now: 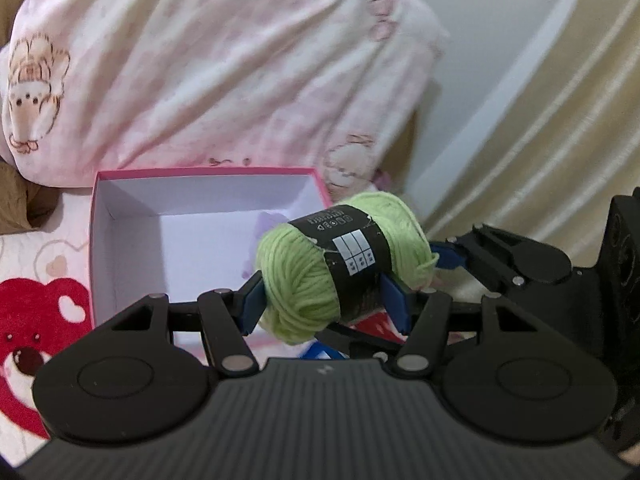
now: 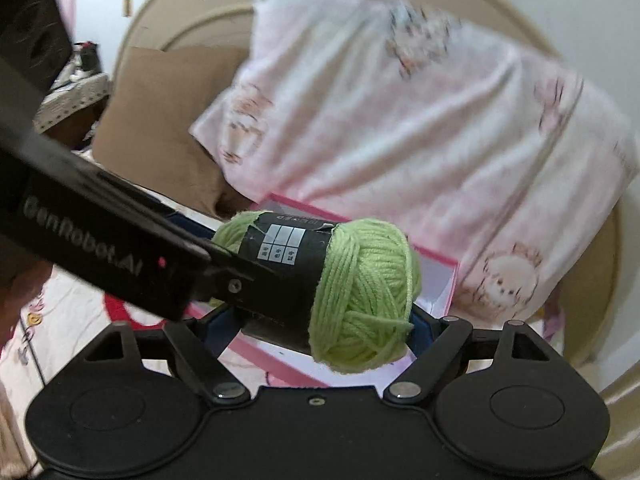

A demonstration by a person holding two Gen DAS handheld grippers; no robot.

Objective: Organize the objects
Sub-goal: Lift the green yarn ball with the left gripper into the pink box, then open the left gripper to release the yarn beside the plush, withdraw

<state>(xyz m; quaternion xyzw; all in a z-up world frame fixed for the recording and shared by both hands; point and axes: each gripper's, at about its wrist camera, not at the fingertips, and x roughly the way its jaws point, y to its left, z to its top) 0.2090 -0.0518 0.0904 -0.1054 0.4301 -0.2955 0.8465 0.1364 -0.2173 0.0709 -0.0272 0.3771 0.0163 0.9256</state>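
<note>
1. The left gripper has its two blue pads pressed on the sides of a ball of green yarn. The fingers are closed on the yarn and hold it up in the air.
2. The yarn has a black paper label around its middle, with small white squares on it.
3. The right gripper has the same yarn between its fingers, which stand wide apart. In the left wrist view one of its blue pads touches the far end of the yarn. I cannot tell if this gripper is squeezing the yarn or only sits around it.
4. In the right wrist view the left gripper comes in from the left side and crosses in front of the yarn.
5. The yarn hangs over the near right corner of a pink box. It does not touch the box.
6. The box is open. It is white inside, and nothing can be seen in the part that shows.
7. Behind the box leans a big pink and white pillow with little animal pictures on it.
8. To the left of the pillow, behind the box, is a brown cushion.
9. The box sits on a bed cover with a red bear on it, to the left of the box.
</note>
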